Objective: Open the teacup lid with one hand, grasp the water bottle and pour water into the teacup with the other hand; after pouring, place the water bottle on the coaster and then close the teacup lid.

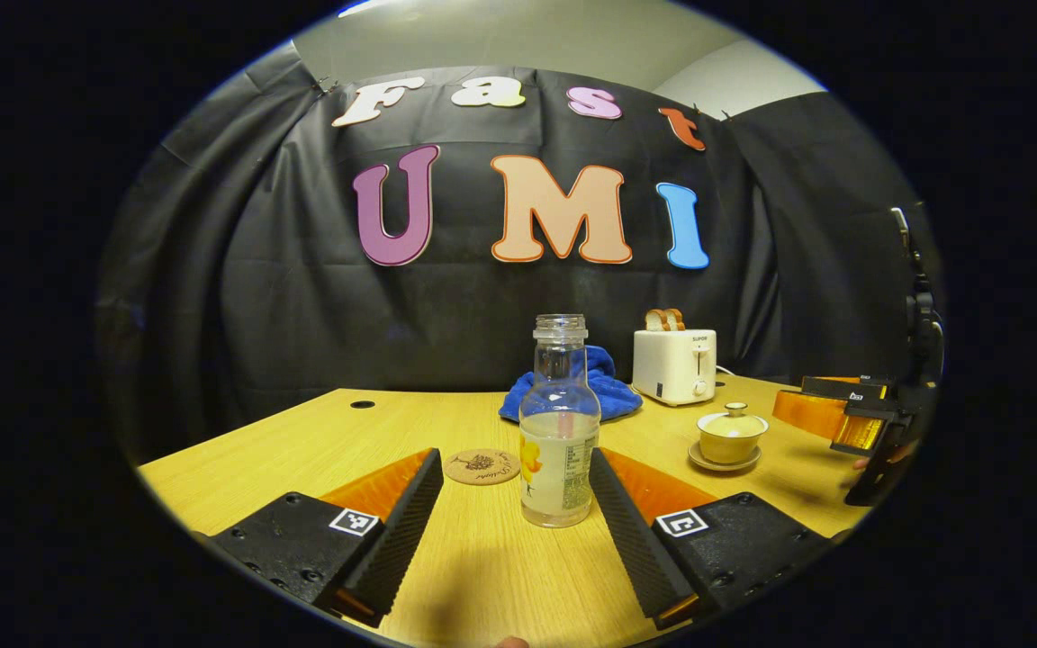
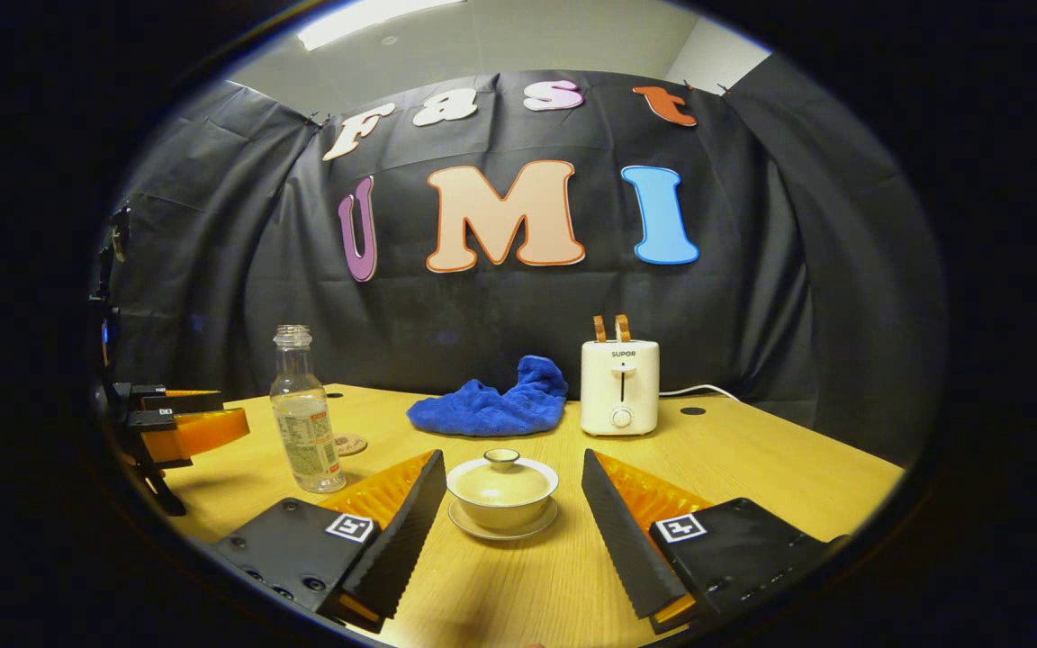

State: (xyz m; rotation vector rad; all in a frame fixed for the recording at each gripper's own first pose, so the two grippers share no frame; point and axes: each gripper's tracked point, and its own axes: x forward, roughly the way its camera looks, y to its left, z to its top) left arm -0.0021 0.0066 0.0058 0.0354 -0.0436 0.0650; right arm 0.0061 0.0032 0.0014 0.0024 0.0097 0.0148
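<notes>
Clear water bottle [image 1: 557,423] (uncapped, partly full) and lidded teacup [image 2: 502,490] sit between spread hand-held grippers.

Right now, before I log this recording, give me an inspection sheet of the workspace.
Surface: wooden table, with cable holes.
Job's things: water bottle upright, uncapped, partly filled; teacup on its saucer, lid on; coaster bare, behind the bottle.
Clutter: blue cloth; toaster with toast in its slots.
Grippers: left gripper open, fingers either side of the bottle; right gripper open, flanking the teacup.
Cables: white cord from the toaster.
Surroundings: black cloth wall.
</notes>
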